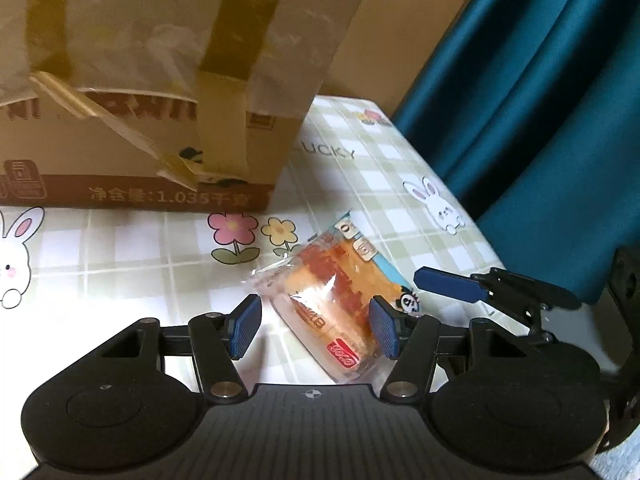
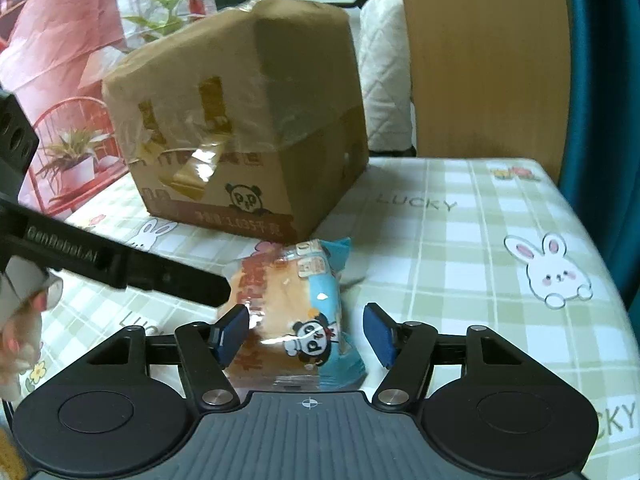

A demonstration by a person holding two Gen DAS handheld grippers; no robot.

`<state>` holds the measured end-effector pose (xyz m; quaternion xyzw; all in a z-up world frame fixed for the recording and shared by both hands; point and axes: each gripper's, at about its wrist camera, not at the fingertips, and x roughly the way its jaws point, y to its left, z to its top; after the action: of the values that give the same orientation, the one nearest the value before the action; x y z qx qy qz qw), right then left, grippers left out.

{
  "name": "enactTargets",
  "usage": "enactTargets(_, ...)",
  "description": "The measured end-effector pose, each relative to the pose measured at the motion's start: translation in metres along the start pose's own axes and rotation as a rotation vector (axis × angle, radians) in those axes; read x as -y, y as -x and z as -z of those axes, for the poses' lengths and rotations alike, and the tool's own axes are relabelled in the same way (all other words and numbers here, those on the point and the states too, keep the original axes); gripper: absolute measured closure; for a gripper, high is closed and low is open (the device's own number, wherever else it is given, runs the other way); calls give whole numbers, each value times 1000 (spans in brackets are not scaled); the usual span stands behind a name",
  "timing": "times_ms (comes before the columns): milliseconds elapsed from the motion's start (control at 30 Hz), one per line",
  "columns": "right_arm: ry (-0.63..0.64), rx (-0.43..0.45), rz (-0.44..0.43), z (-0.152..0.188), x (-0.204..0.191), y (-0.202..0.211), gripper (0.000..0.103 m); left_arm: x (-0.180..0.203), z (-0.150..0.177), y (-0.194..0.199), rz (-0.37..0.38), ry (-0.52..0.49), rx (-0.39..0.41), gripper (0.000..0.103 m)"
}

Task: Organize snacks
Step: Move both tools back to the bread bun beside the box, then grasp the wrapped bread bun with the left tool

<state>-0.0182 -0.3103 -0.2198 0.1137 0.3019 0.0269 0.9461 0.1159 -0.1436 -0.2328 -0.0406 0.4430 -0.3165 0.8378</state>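
Lying flat on the bench (image 2: 460,248), the snack (image 2: 296,316) sits just in front of the box (image 2: 240,132), apart from it, and between both tongs. In the right wrist view its long axis runs nearly straight away from the camera, along the fingers, so the narrow width is presented across the gap. The right tongs (image 2: 308,338) are seen half spread, with the near end of the snack between the pads; the left pad looks close to or touching the wrapper, the right pad stands clear of it, so nothing is gripped yet.

In the left wrist view the snack (image 1: 332,300) lies slantwise — its far end up and to the right — with its right edge under or against the right pad of the left tongs (image 1: 316,326), also half spread and holding nothing. The right tongs (image 1: 448,284) are seen there reaching in from the right. Neither side is plainly nearer, though the right is judged better lined up.

The box is taped shut — its contents cannot be seen.
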Motion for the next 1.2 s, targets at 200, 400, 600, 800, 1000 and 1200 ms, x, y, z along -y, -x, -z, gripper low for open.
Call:
enactTargets(200, -116, -7, -52, 3, 9, -9, 43, -9, 0, -14, 1, 23, -26, 41)
enactTargets(400, -153, -3, -57, 7, 8, -4, 42, -11, -2, -12, 15, 29, -29, 41)
enactTargets(600, -31, -10, -23, 6, -3, 11, 42, -11, 0, -6, 9, 26, -5, 41)
enactTargets(800, 117, -77, -13, 3, -14, 8, 42, -10, -4, -4, 20, 20, -3, 41)
enactTargets(1000, 130, -115, -63, -1, -13, -13, 40, -8, -7, -19, 43, 21, -25, 41)
enactTargets(1200, 110, -121, -86, -3, -20, -23, 45, -11, -7, -21, 93, 21, -40, 47)
